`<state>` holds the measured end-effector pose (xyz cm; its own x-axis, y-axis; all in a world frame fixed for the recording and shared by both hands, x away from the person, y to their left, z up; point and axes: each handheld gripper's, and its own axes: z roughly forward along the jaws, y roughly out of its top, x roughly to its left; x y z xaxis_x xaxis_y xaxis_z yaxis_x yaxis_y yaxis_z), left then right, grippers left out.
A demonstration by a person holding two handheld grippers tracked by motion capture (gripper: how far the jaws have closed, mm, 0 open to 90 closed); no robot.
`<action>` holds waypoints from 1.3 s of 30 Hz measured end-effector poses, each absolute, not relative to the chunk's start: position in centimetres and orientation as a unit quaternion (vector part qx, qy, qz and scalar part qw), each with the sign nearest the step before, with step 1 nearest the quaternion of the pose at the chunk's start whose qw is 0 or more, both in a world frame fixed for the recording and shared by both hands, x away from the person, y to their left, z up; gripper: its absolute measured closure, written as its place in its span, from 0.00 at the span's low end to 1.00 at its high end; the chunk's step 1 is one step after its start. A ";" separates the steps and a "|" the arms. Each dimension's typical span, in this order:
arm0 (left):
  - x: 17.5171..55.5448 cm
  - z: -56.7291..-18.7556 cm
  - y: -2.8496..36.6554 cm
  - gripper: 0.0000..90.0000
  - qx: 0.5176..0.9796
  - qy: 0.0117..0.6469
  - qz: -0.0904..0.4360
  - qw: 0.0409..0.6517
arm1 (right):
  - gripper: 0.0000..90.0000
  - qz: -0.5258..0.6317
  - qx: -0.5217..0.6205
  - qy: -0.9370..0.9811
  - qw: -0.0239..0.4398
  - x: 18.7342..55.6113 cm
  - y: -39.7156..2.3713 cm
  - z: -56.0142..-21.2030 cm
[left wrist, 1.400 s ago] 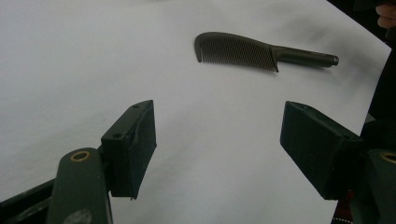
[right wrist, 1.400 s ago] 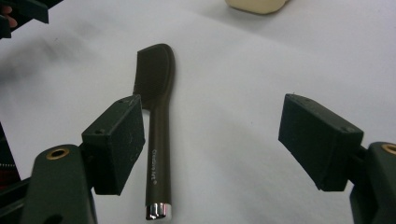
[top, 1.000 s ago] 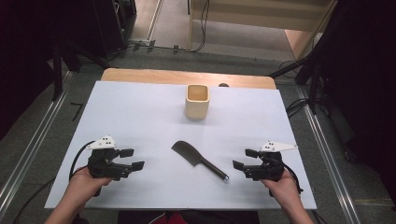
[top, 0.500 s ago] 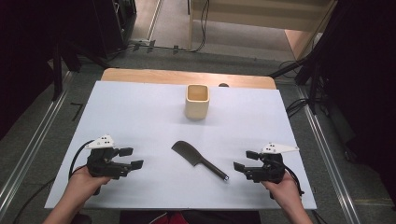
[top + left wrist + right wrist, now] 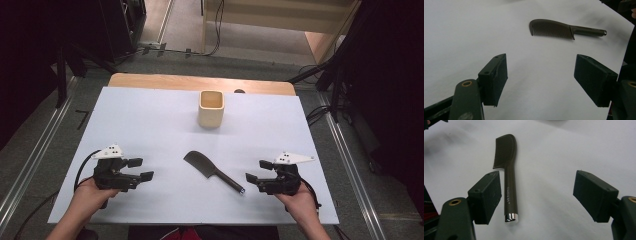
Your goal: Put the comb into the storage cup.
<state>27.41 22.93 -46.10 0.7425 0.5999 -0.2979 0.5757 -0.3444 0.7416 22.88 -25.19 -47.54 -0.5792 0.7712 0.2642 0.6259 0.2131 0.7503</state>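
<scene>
The right gripper (image 5: 254, 170), jaws apart and empty, sits just right of the comb's handle tip; the left gripper (image 5: 141, 168), also apart, rests well left. The dark comb (image 5: 212, 171) lies flat between them. Best to straddle the slim handle squarely, then close. Farther off stands a cream square cup (image 5: 211, 108) on the white table sheet (image 5: 130, 120); beyond it lie grey floor and cables.

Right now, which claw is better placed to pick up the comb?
Probably the right claw. The comb lies with its handle end pointing toward it, close to its open jaws. The left claw, also open, faces the toothed head from farther off.
</scene>
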 end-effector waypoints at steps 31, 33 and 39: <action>27.4 -46.1 23.0 0.31 0.820 0.359 0.014 0.445 | 0.23 0.435 0.441 0.777 0.109 23.5 -21.6 -47.7; 27.5 -46.1 23.0 0.31 0.820 0.359 0.013 0.446 | 0.23 0.434 0.439 0.779 0.110 23.5 -21.4 -47.8; 27.5 -46.1 23.0 0.31 0.820 0.359 0.014 0.446 | 0.23 0.439 0.434 0.781 0.097 23.5 -21.2 -47.9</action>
